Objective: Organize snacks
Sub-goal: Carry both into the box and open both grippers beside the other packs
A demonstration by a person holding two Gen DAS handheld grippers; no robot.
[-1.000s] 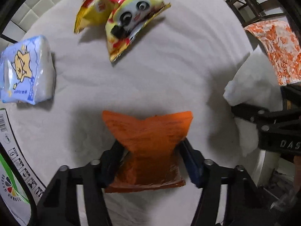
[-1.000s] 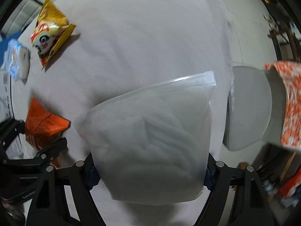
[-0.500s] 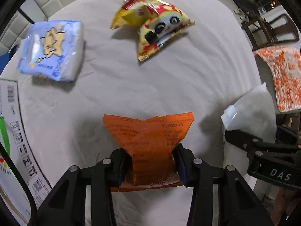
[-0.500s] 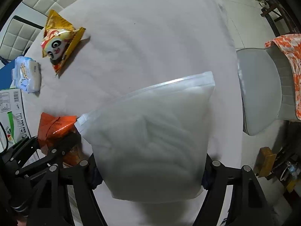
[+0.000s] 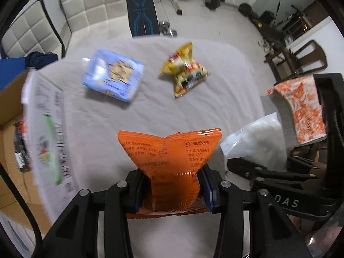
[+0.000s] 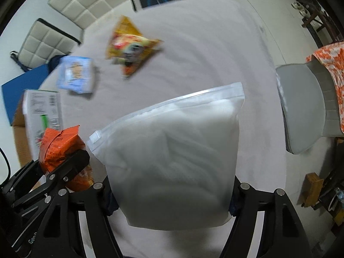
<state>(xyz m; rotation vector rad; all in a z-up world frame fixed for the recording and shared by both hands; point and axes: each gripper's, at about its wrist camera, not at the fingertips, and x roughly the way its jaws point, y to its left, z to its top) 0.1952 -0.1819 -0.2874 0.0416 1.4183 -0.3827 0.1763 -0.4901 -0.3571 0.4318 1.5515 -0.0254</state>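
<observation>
My left gripper (image 5: 173, 188) is shut on an orange snack packet (image 5: 169, 159), held up above the white tablecloth (image 5: 150, 116). That packet (image 6: 61, 148) and the left gripper (image 6: 64, 172) also show at the lower left of the right wrist view. My right gripper (image 6: 172, 204) is shut on a frosted zip bag (image 6: 174, 150), whose zip edge points away from me; the zip bag (image 5: 255, 142) appears to the right in the left wrist view. On the cloth lie a blue pack (image 5: 112, 78) and a yellow panda snack bag (image 5: 185, 73).
An open cardboard box (image 5: 15, 142) with a printed flap stands at the left table edge. White padded chairs (image 5: 86, 6) stand behind the table. A grey chair (image 6: 301, 107) with an orange patterned cloth (image 6: 331, 68) is at the right. Gym gear lies on the floor beyond.
Both grippers have risen and tilted up with their loads, so the table looks farther off and the room beyond has come into view. The blue pack and panda bag stay put.
</observation>
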